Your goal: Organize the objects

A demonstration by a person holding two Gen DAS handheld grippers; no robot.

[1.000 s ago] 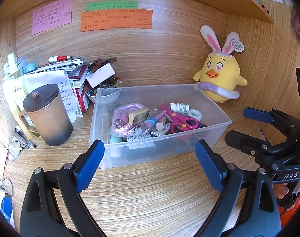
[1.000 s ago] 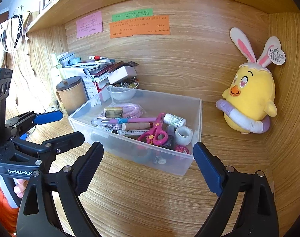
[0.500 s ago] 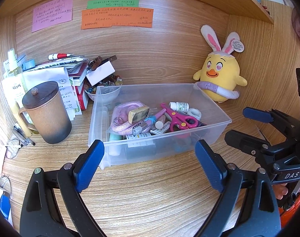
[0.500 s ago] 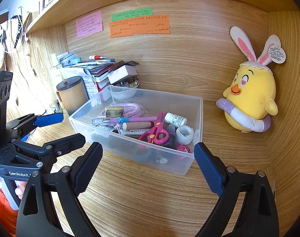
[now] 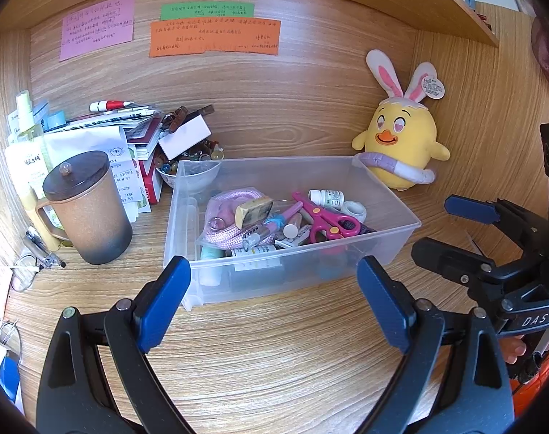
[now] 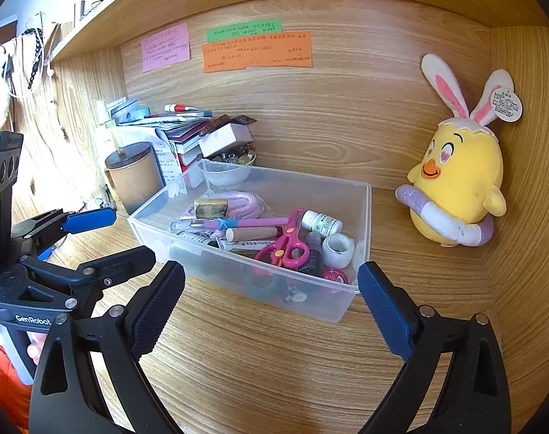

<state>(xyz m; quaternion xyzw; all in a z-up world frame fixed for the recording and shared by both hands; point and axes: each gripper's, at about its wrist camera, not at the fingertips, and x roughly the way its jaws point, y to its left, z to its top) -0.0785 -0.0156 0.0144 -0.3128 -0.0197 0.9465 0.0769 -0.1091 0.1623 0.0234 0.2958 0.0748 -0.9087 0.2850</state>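
Note:
A clear plastic bin [image 5: 383,195] [image 6: 364,224] stands on the wooden desk, filled with small items: pink scissors [image 5: 325,217] [image 6: 287,244], a pink cord [image 5: 223,233] [image 6: 238,200], a white bottle [image 5: 326,197] [image 6: 321,222], a tape roll [image 6: 337,249] and pens. My left gripper [image 5: 274,300] is open and empty, just in front of the bin. My right gripper [image 6: 270,307] is open and empty, in front of the bin's near right corner. Each gripper also shows in the other's view: the right one [image 5: 451,228] and the left one [image 6: 104,235].
A brown lidded mug [image 5: 86,209] [image 6: 135,177] stands left of the bin. Behind it are stacked books and papers [image 5: 129,133] and a bowl of beads [image 5: 193,170]. A yellow plush chick [image 5: 401,148] [image 6: 455,188] sits against the right wall. Sticky notes [image 5: 214,34] hang on the back panel.
Both grippers have drifted very slightly relative to the bin. Both stay open and empty. Nothing in the bin has moved.

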